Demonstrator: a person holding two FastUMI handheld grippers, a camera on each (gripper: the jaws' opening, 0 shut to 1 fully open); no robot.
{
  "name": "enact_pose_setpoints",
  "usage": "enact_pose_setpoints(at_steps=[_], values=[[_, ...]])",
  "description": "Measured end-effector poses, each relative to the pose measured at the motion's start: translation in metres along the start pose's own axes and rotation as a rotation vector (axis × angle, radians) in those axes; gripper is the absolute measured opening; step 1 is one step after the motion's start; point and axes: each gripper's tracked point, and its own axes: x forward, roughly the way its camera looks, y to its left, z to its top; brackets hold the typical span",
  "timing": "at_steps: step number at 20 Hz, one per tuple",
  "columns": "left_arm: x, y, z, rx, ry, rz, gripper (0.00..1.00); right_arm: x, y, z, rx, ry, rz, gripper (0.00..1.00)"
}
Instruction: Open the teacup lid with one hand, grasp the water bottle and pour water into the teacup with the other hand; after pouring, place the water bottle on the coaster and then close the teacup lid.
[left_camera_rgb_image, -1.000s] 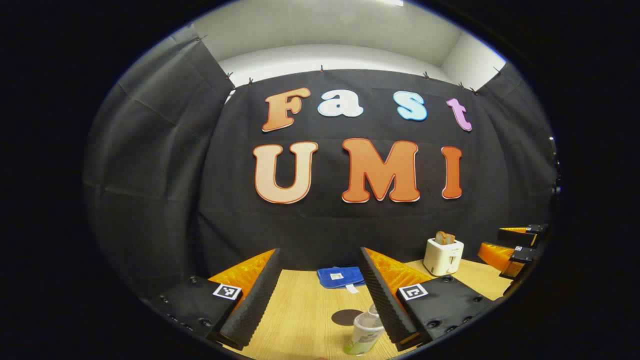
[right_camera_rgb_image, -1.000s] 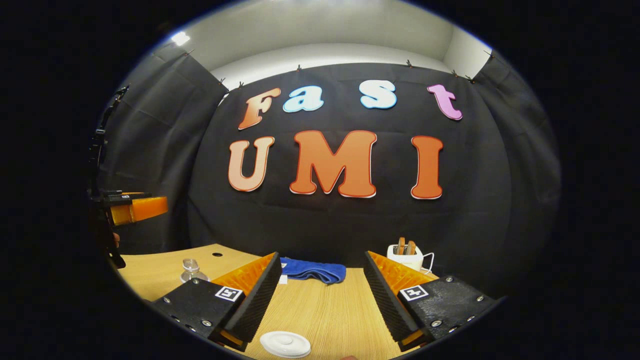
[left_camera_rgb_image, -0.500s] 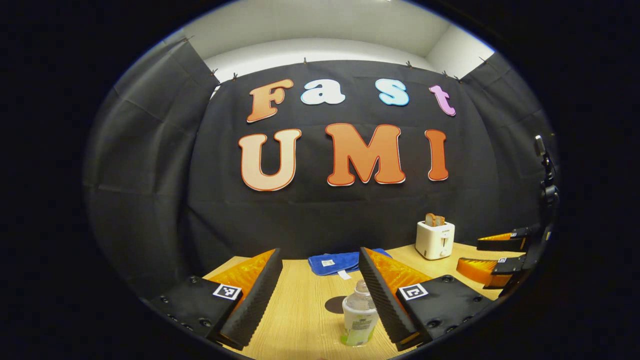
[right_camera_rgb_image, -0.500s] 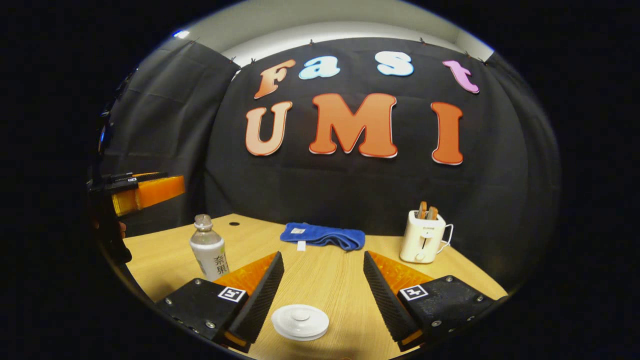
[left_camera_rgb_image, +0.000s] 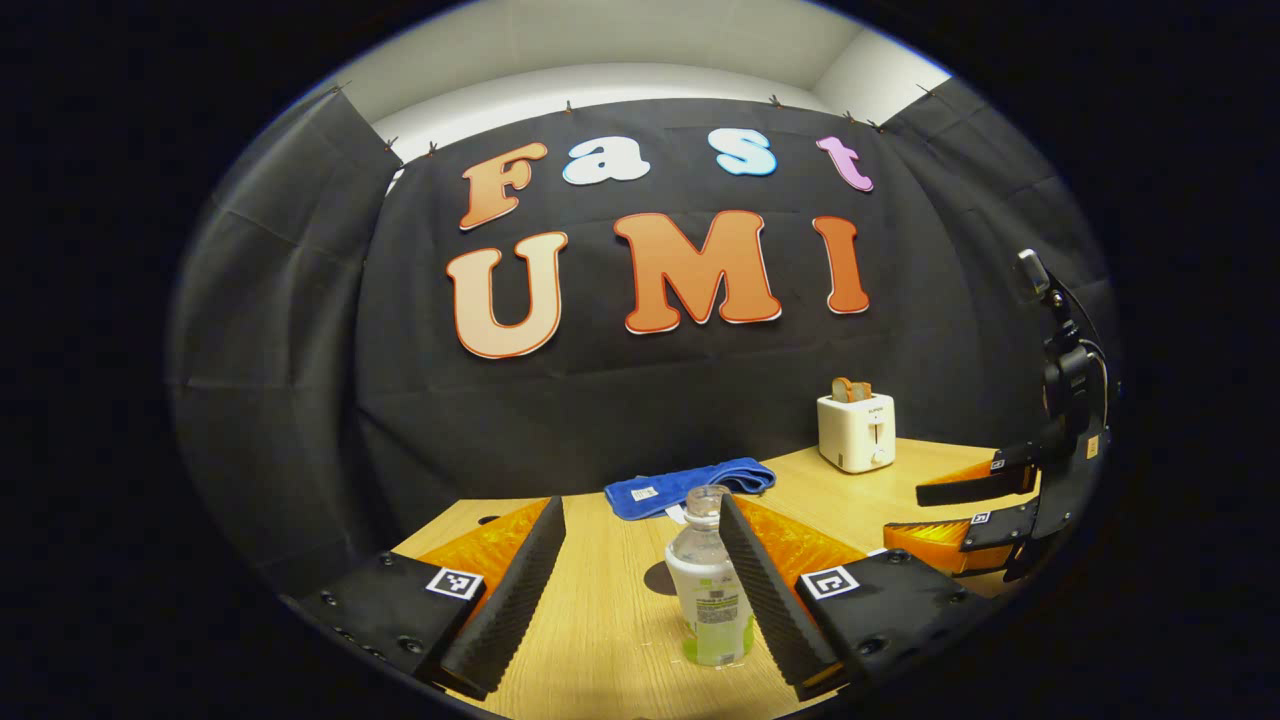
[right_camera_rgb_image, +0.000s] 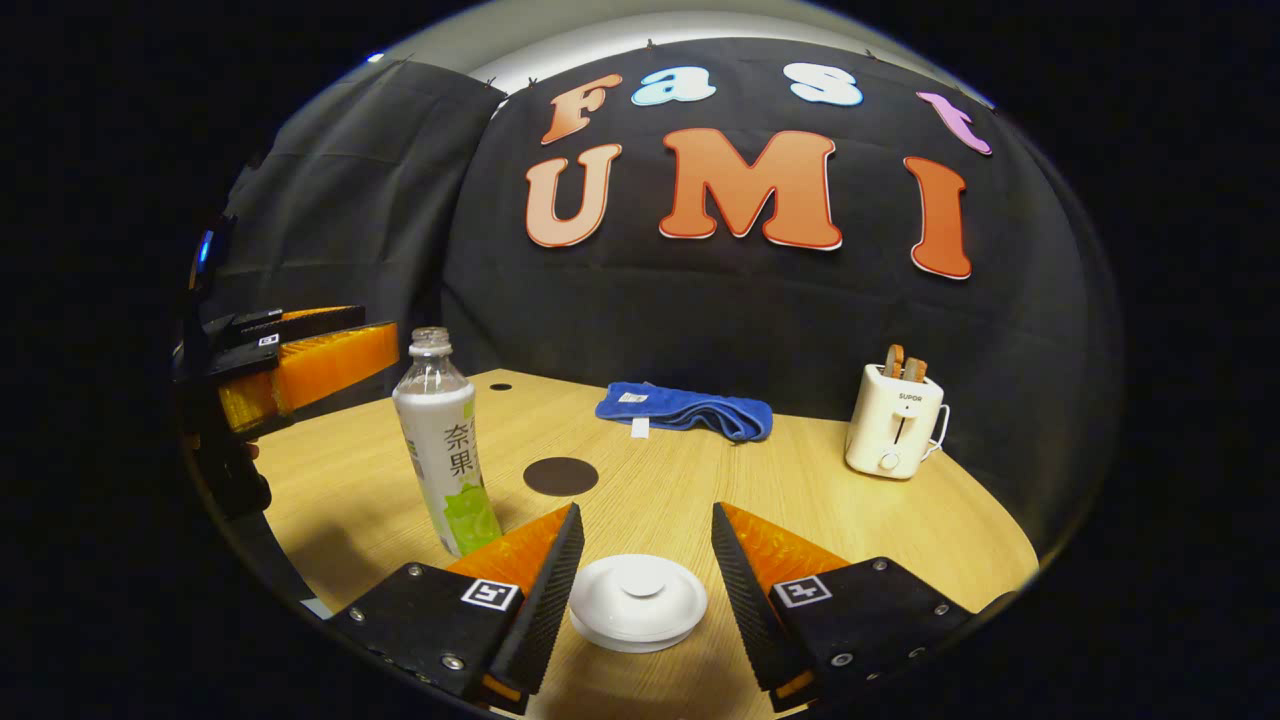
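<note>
Left tool (left_camera_rgb_image: 640, 590): fingers spread, the uncapped water bottle (left_camera_rgb_image: 708, 585) standing upright on the table (left_camera_rgb_image: 600, 620) between them, nearer the right-hand finger; contact cannot be told. Right tool (right_camera_rgb_image: 640, 590): fingers spread above the white teacup lid (right_camera_rgb_image: 638, 602), which sits between them, untouched. In the right gripper view the dark round coaster (right_camera_rgb_image: 560, 476) lies just beyond the bottle; a blue cloth (right_camera_rgb_image: 690, 411) and a white toaster (right_camera_rgb_image: 893, 421) stand farther back.
</note>
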Motion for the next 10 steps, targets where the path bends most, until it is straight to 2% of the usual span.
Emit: enact_pose_setpoints(at_steps=[1,2,3,8,10], values=[[0.001,-0.004,-0.007,-0.001,0.019,-0.015,0.98,0.002,0.000,-0.007,-0.006,0.019,-0.001,0.77],[0.000,-0.005,-0.013,-0.002,0.032,-0.020,0.98,0.006,-0.001,-0.011,-0.004,0.032,-0.004,0.68],[0.000,-0.006,-0.015,-0.003,0.039,-0.019,1.00,0.008,-0.001,-0.016,0.003,0.043,-0.004,0.69],[0.001,-0.012,-0.027,-0.002,0.056,-0.024,1.00,0.013,-0.002,-0.032,0.022,0.092,0.000,0.50],[0.000,-0.015,-0.034,-0.005,0.069,-0.029,1.00,0.013,-0.001,-0.038,0.007,0.113,0.003,0.48]])
